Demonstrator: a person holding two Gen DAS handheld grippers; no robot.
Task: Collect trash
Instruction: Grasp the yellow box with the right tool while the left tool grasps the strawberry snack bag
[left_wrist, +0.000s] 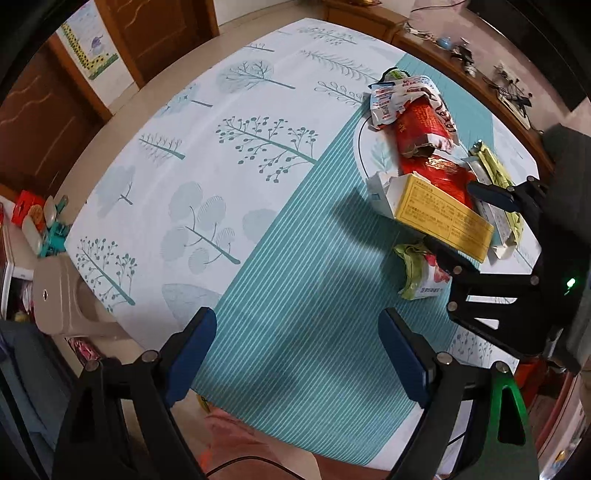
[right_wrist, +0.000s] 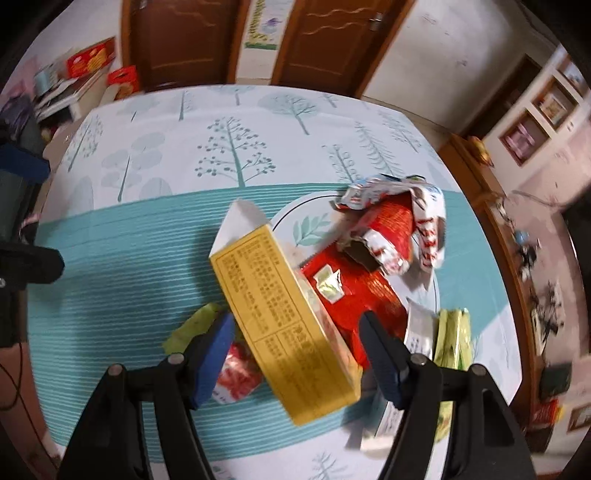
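A pile of trash lies on and around a white plate (left_wrist: 364, 147) on the tablecloth: a yellow box (right_wrist: 280, 314), a red packet (right_wrist: 369, 295), a crumpled white-and-red wrapper (right_wrist: 424, 221), a green packet (right_wrist: 454, 339) and a green strawberry pouch (right_wrist: 236, 373). My right gripper (right_wrist: 297, 347) points down over the pile, jaws wide, with the yellow box between them; the pads do not visibly press on it. The left wrist view shows the right gripper (left_wrist: 469, 225) straddling the yellow box (left_wrist: 443, 218). My left gripper (left_wrist: 297, 350) hangs open over the teal striped cloth, nothing between its fingers.
The table (left_wrist: 221, 147) wears a tree-patterned cloth with a teal striped band. A beige plastic stool (left_wrist: 62, 299) stands by its left edge. A wooden sideboard (left_wrist: 480, 74) with cables runs along the right. Red boxes (right_wrist: 88, 62) sit on a shelf near the doors.
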